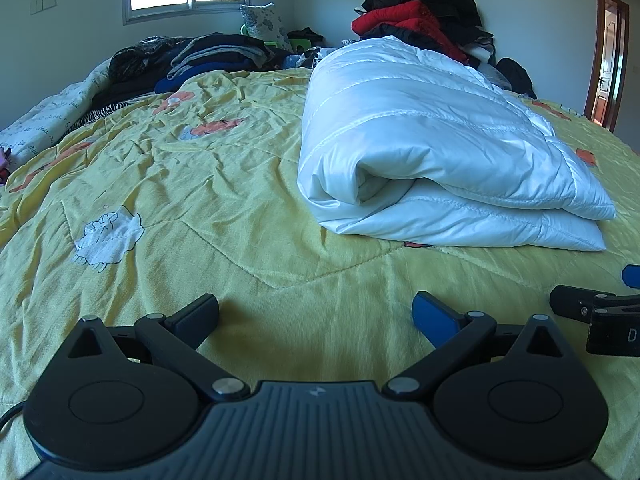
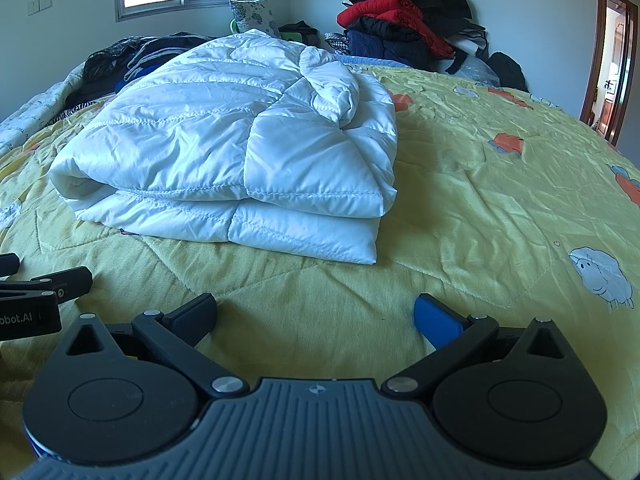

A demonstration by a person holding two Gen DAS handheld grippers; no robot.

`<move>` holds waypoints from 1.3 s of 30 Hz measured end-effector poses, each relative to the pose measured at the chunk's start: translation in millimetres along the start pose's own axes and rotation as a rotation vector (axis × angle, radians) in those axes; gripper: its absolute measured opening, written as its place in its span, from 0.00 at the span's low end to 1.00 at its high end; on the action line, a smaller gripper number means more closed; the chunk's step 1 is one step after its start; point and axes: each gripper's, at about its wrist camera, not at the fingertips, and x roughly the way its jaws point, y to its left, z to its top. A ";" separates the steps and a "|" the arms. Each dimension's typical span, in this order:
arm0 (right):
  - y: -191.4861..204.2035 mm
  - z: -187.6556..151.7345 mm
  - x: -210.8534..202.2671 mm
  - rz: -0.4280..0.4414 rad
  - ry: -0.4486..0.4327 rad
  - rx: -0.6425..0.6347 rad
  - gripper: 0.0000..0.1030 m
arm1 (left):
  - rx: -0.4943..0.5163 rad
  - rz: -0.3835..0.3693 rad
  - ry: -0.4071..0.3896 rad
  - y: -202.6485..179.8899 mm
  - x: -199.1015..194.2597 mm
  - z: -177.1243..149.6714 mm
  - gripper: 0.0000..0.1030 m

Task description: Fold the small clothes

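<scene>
A white quilted puffer garment (image 1: 432,152) lies folded in a thick bundle on the yellow bedspread (image 1: 200,208). It also shows in the right wrist view (image 2: 232,148), ahead and to the left. My left gripper (image 1: 316,312) is open and empty, low over the bedspread, short of the bundle and to its left. My right gripper (image 2: 316,312) is open and empty, just in front of the bundle's near edge. The right gripper's tip shows at the right edge of the left wrist view (image 1: 592,312); the left gripper's shows at the left edge of the right wrist view (image 2: 40,292).
A heap of red and black jackets (image 1: 420,12) stands at the far right corner of the bed. Dark folded clothes (image 1: 192,60) lie along the far left. A patterned pillow (image 1: 266,24) leans under the window. An open door (image 1: 608,60) is at the right.
</scene>
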 end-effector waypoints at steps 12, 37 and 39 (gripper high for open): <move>11.6 6.6 -77.0 0.041 0.034 0.055 1.00 | -0.060 -0.030 0.002 2.5 -90.2 22.1 1.00; 25.3 -0.6 -108.3 0.079 0.065 -0.009 0.99 | -0.039 -0.038 -0.141 8.3 -166.3 11.1 1.00; 25.4 -0.7 -108.4 0.084 0.065 -0.012 0.99 | -0.032 -0.058 -0.124 6.8 -163.8 11.1 1.00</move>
